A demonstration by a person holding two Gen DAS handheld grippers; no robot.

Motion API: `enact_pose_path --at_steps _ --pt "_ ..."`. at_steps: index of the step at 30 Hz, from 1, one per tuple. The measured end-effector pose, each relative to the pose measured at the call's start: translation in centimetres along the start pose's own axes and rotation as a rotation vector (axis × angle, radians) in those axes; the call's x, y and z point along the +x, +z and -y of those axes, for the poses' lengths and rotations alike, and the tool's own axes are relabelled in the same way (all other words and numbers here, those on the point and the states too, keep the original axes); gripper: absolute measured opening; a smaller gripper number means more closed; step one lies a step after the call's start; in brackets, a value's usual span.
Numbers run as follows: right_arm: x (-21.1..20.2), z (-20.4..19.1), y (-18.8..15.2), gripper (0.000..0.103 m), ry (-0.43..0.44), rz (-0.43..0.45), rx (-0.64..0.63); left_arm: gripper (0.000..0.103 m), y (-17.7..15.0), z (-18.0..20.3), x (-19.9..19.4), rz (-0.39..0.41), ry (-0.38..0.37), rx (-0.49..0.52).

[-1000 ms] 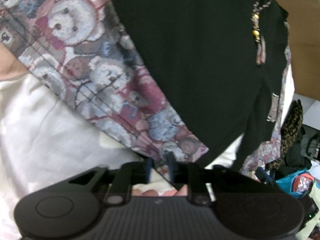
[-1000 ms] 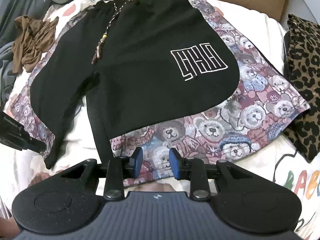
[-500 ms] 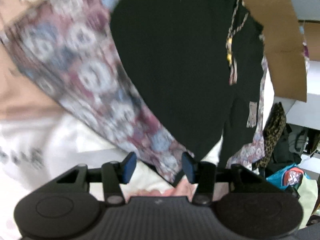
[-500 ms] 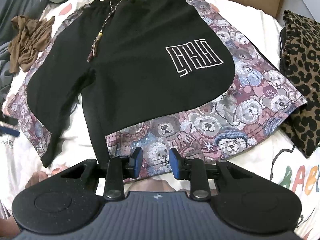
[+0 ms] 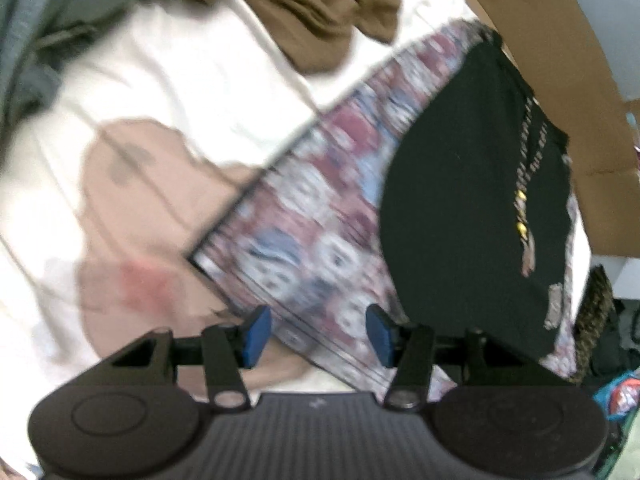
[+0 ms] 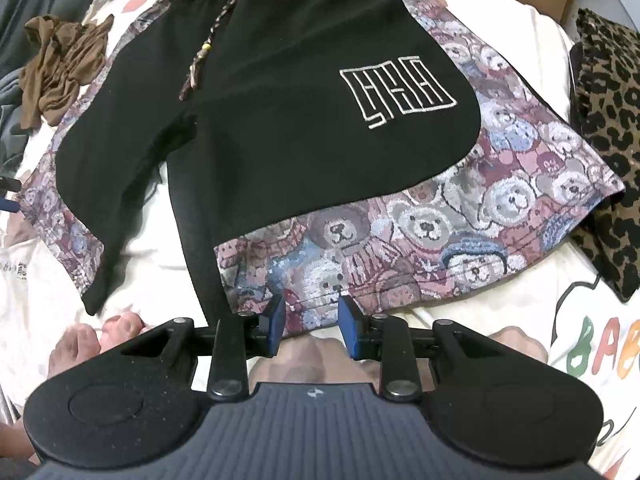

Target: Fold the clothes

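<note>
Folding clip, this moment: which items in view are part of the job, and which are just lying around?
Part of the job:
- black shorts with teddy-bear panels
- left gripper, jaws opening, nothing between them
- right gripper, over the shorts' hem

Lying about:
- brown crumpled garment
- leopard-print fabric
- cardboard box
- printed white bedsheet

You can read little here. The black shorts point(image 6: 280, 92) carry a white outlined maze-like logo point(image 6: 396, 90), its letters unclear. At the bed's right edge, the sheet point(image 6: 500, 308) shows coloured letters "BAB" point(image 6: 596, 354), cut off.
</note>
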State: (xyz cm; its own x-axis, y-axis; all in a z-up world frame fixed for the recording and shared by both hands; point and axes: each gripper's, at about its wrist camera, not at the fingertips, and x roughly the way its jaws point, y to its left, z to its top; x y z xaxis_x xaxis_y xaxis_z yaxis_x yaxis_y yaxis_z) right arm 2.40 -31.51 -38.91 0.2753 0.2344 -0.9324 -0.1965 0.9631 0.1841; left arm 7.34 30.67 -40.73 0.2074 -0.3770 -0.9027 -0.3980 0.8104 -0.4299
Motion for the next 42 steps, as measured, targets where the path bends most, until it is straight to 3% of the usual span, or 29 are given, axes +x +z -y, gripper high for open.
enact_pose_path --at_steps 5,11,21,26,31,35,36,38,39,42 --pt "0.5 -0.2 -0.4 0.036 -0.002 -0.020 -0.007 0.055 1.3 -2.7 -1.5 0.049 0.048 0.011" --pt "1.1 -0.1 -0.7 0.036 -0.002 -0.037 -0.003 0.054 2.4 -3.1 -1.5 0.098 0.086 0.064" --pt "1.0 0.0 -0.9 0.036 -0.010 -0.043 -0.003 0.048 2.5 -2.6 0.8 0.073 0.117 0.140" --pt "0.9 0.0 -1.0 0.036 -0.014 -0.045 -0.004 0.040 2.0 -2.1 1.5 0.089 0.151 0.237" --pt "0.7 -0.1 -0.8 0.036 -0.013 -0.043 -0.014 0.041 1.4 -0.9 1.9 0.114 0.193 0.370" --pt "0.7 -0.2 -0.8 0.036 -0.012 -0.043 -0.015 0.040 1.2 -0.4 2.3 0.102 0.199 0.420" --pt "0.7 -0.2 -0.8 0.036 -0.012 -0.045 -0.016 0.038 1.1 -0.4 2.3 0.100 0.200 0.428" --pt "0.7 -0.2 -0.9 0.036 -0.012 -0.045 -0.021 0.018 1.1 -0.6 2.2 0.092 0.187 0.426" --pt "0.6 -0.2 -0.9 0.036 -0.012 -0.045 -0.023 0.013 1.1 -0.7 2.1 0.087 0.180 0.425" --pt "0.5 -0.3 -0.7 0.036 -0.012 -0.043 -0.033 0.010 0.8 -0.7 1.5 0.086 0.175 0.431"
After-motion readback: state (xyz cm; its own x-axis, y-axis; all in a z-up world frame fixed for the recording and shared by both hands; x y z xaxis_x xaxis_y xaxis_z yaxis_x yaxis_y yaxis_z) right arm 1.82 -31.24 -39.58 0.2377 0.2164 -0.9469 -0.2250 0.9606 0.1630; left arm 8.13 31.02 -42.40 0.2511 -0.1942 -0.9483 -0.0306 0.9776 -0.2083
